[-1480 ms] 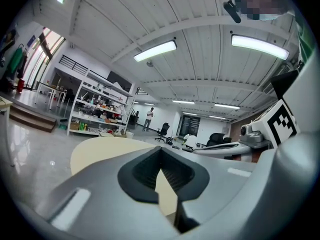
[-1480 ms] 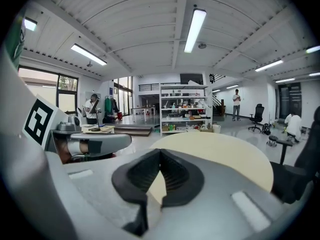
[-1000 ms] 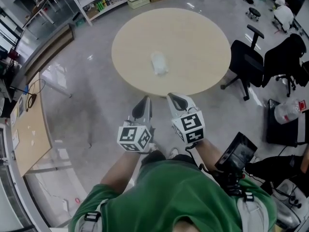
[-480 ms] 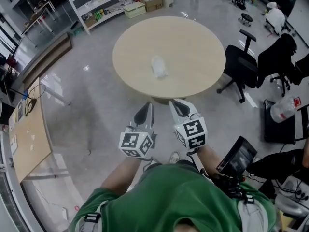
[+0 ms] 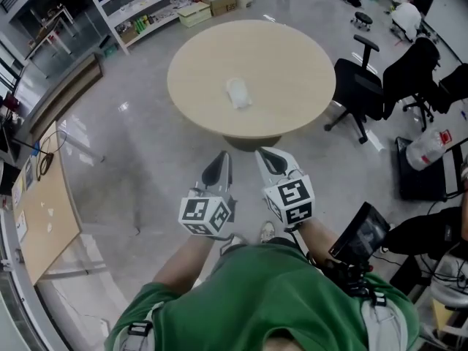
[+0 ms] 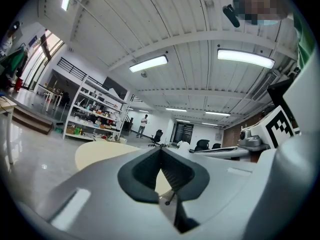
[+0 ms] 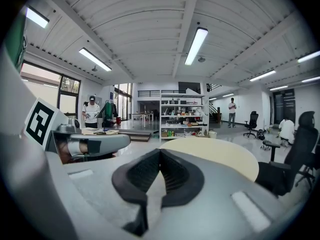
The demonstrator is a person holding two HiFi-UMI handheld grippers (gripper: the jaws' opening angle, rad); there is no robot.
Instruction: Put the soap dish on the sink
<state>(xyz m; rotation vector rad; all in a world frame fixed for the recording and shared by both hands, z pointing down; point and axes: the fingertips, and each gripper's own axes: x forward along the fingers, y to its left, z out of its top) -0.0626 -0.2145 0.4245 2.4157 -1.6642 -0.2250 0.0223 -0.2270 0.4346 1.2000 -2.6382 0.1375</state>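
Observation:
A small white object (image 5: 238, 93), seemingly the soap dish, lies near the middle of a round beige table (image 5: 292, 57). I see no sink in any view. In the head view, my left gripper (image 5: 219, 161) and right gripper (image 5: 267, 156) are held side by side over the floor, short of the table's near edge, pointing at it. Both are shut with nothing between their pads. The left gripper view shows its jaws (image 6: 161, 151) closed against the table top (image 6: 95, 151). The right gripper view shows closed jaws (image 7: 160, 154) before the same table (image 7: 225, 156).
Black office chairs (image 5: 358, 86) stand right of the table. White shelving (image 5: 153, 6) runs along the back wall and a wooden desk (image 5: 44, 218) sits at the left. A screen device (image 5: 358, 232) hangs at the person's right hip. People stand far off (image 7: 91, 115).
Both grippers sit slightly lower in the head view. Their tips earlier met the table's near edge; a strip of floor now shows between. Both stay shut.

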